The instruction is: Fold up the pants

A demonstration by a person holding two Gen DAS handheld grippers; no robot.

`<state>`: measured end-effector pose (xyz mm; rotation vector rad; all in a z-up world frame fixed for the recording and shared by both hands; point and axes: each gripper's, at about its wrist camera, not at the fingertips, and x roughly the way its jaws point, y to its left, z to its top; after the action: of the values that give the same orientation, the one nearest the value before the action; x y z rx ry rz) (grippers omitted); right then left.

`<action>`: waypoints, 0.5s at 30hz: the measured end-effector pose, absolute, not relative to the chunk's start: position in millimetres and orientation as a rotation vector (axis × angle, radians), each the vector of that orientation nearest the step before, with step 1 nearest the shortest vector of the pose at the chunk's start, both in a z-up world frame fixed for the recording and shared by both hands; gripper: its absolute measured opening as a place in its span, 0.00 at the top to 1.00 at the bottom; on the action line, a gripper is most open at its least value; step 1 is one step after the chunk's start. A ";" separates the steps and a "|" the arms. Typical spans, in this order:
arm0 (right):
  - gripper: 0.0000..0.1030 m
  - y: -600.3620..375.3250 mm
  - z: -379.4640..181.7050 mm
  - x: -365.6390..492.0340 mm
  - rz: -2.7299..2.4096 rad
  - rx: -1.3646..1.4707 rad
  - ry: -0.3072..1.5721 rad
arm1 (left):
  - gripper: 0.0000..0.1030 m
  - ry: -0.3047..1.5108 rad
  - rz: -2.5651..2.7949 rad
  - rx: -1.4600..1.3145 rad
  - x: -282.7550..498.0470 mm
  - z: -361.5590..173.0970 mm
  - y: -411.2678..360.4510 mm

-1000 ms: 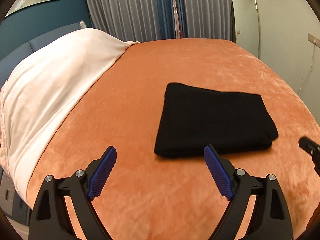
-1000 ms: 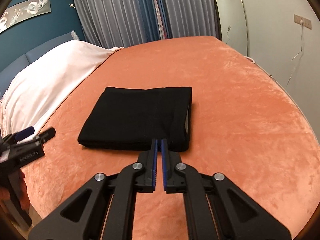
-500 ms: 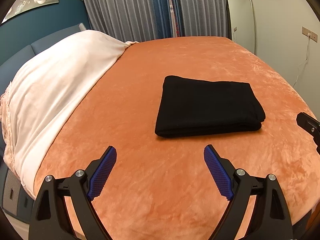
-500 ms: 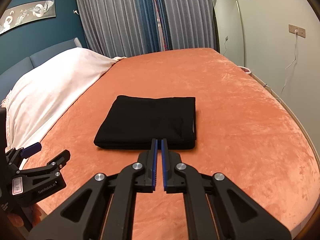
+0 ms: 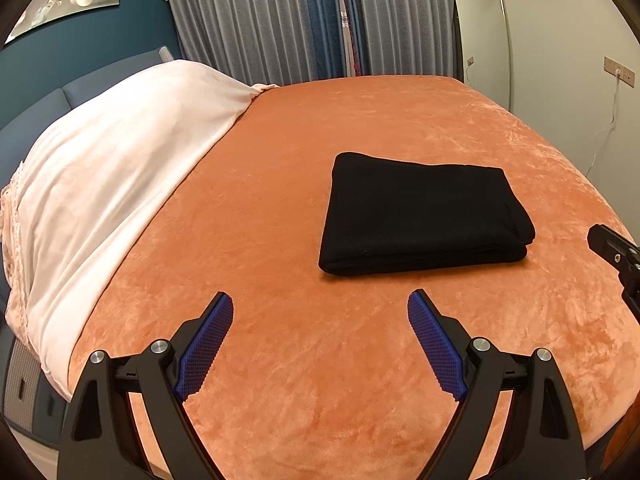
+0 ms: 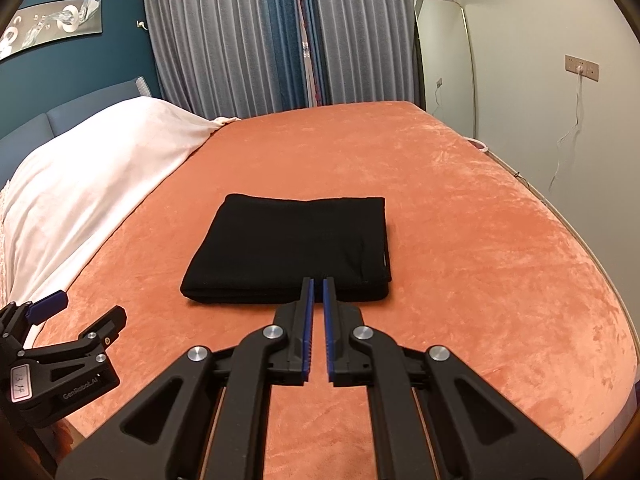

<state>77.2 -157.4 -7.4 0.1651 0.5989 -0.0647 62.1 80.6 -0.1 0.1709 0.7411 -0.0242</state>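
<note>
The black pants (image 5: 424, 212) lie folded into a neat flat rectangle on the orange bedspread (image 5: 280, 208), and show in the right wrist view too (image 6: 292, 248). My left gripper (image 5: 320, 308) is open and empty, held back from the pants near the bed's front edge. My right gripper (image 6: 316, 292) is shut with nothing between its pads, just short of the near edge of the pants. The left gripper also shows at the lower left of the right wrist view (image 6: 76, 316).
A cream blanket (image 5: 100, 184) covers the pillows at the left. Grey and blue curtains (image 6: 280, 40) hang behind the bed. A mirror (image 6: 444, 68) leans on the right wall, with a socket and cable (image 6: 580, 68) near it. The bed's edge curves along the right.
Both grippers have pulled back and up from the folded pants, which now look smaller and farther. The pants have not moved. Jaw openings are unchanged.
</note>
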 end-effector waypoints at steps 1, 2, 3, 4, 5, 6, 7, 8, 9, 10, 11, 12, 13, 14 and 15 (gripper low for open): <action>0.96 -157.0 -8.5 78.5 -0.066 0.163 0.603 | 0.16 0.743 -0.026 0.170 62.7 -1.1 80.7; 0.96 -156.7 -9.7 79.6 -0.068 0.162 0.605 | 0.16 0.746 -0.027 0.169 63.7 -2.1 80.8; 0.96 -156.8 -11.1 81.3 -0.069 0.163 0.610 | 0.16 0.749 -0.029 0.168 65.0 -3.1 81.0; 0.96 -156.7 -12.1 82.5 -0.070 0.163 0.613 | 0.16 0.752 -0.030 0.168 66.3 -3.5 81.4; 0.96 -156.7 -13.1 83.7 -0.073 0.162 0.615 | 0.16 0.755 -0.029 0.168 67.6 -4.3 81.5; 0.96 -156.3 -13.7 84.6 -0.076 0.163 0.617 | 0.16 0.759 -0.031 0.167 68.7 -5.5 81.8; 0.96 -156.4 -14.5 85.5 -0.078 0.163 0.618 | 0.16 0.762 -0.032 0.167 70.4 -5.9 82.2; 0.96 -156.4 -15.2 86.2 -0.081 0.163 0.619 | 0.16 0.765 -0.031 0.167 71.0 -6.8 81.9; 0.96 -156.6 -16.0 87.1 -0.085 0.163 0.620 | 0.16 0.767 -0.031 0.167 71.9 -7.6 81.9; 0.96 -156.5 -17.0 88.1 -0.086 0.161 0.623 | 0.16 0.770 -0.032 0.168 72.9 -8.5 81.8; 0.96 -156.0 -17.8 88.5 -0.088 0.161 0.625 | 0.16 0.773 -0.031 0.168 73.4 -9.5 81.6; 0.96 -156.6 -18.4 88.7 -0.091 0.164 0.625 | 0.16 0.775 -0.031 0.169 73.4 -10.3 81.3; 0.96 -157.5 -18.8 88.8 -0.090 0.166 0.626 | 0.16 0.777 -0.033 0.169 73.7 -11.2 81.3; 0.96 -157.7 -19.3 89.1 -0.093 0.165 0.628 | 0.16 0.779 -0.033 0.169 73.9 -12.0 81.5; 0.96 -157.5 -19.9 88.9 -0.096 0.166 0.628 | 0.16 0.782 -0.032 0.169 74.0 -12.9 81.8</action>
<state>88.9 -157.5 -19.9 0.1660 0.6279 -0.0962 74.0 81.8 -12.9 0.1688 0.7822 -0.0321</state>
